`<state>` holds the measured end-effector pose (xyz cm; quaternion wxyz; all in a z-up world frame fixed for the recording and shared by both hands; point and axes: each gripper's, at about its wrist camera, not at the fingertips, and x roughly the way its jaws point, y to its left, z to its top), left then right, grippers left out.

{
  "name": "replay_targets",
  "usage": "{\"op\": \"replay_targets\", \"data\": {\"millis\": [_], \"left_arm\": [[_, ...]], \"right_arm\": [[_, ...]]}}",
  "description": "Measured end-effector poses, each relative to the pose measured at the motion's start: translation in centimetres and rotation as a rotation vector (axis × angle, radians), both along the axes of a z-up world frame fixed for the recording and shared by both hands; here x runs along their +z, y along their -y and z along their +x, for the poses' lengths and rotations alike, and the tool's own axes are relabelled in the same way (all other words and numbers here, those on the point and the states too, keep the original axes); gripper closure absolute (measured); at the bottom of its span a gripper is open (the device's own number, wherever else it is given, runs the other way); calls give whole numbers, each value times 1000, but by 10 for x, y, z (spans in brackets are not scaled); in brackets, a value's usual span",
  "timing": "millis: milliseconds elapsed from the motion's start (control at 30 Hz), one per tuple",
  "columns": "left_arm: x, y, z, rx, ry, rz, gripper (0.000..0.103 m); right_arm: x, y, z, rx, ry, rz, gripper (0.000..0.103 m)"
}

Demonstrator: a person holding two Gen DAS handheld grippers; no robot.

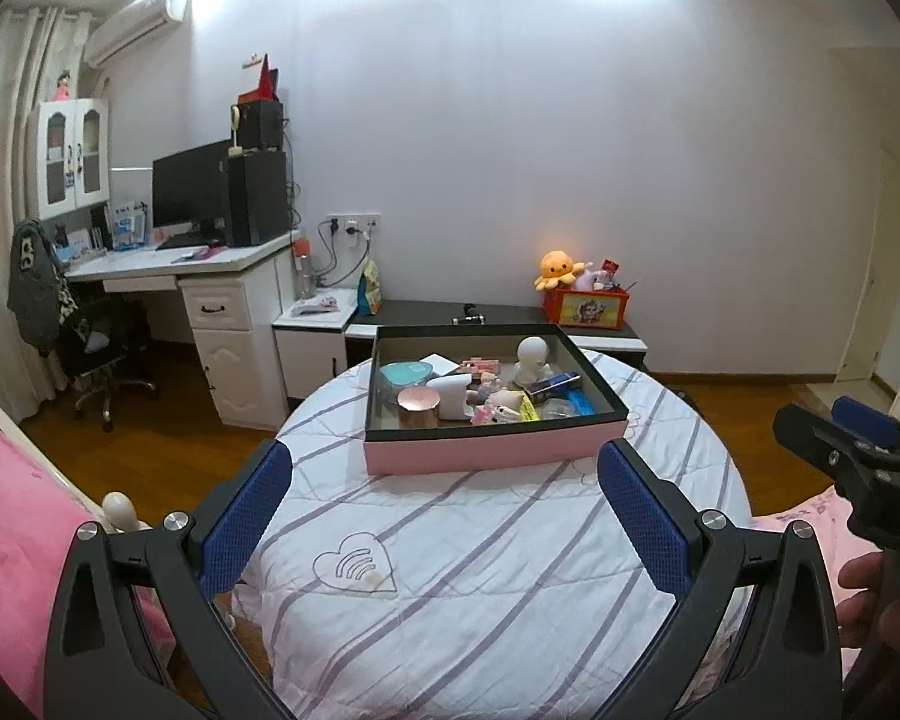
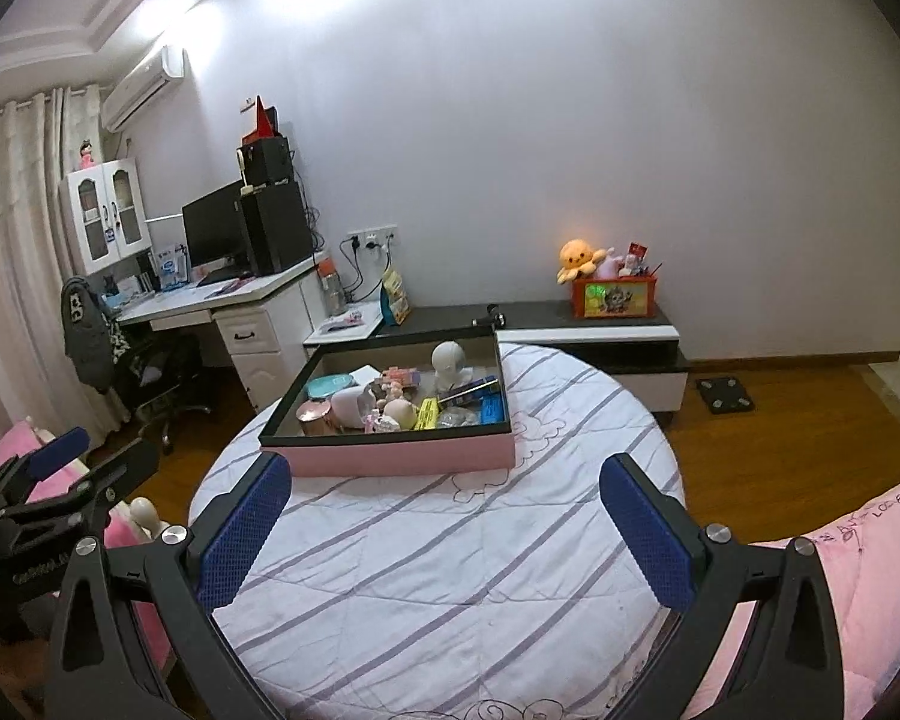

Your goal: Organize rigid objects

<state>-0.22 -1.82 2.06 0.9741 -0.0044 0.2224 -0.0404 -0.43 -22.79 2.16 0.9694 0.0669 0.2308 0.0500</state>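
A pink box with a dark rim (image 1: 486,453) (image 2: 402,459) sits at the far side of a round surface under a white striped quilt (image 1: 450,570) (image 2: 450,570). It holds several small items: a white figurine (image 1: 533,357) (image 2: 448,360), a teal case (image 1: 405,373), a rose-gold tin (image 1: 419,407) (image 2: 313,417) and a blue box (image 1: 555,385). My left gripper (image 1: 447,468) is open and empty, short of the box. My right gripper (image 2: 447,480) is open and empty, also short of it. Each gripper shows at the edge of the other's view.
A white desk (image 1: 210,264) with a monitor and an office chair (image 1: 99,348) stands at the left. A low black-and-white cabinet (image 2: 588,330) along the wall carries an orange toy bin (image 1: 585,306). Pink bedding (image 1: 6,510) (image 2: 840,570) lies at both sides. The floor is wood.
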Motion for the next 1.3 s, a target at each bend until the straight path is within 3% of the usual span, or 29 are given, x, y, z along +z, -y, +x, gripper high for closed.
{"op": "replay_targets", "data": {"millis": [1300], "left_arm": [[11,-5,-6,18,-15,-26,0]], "right_arm": [[5,-7,-10,5,11,-16,0]]}}
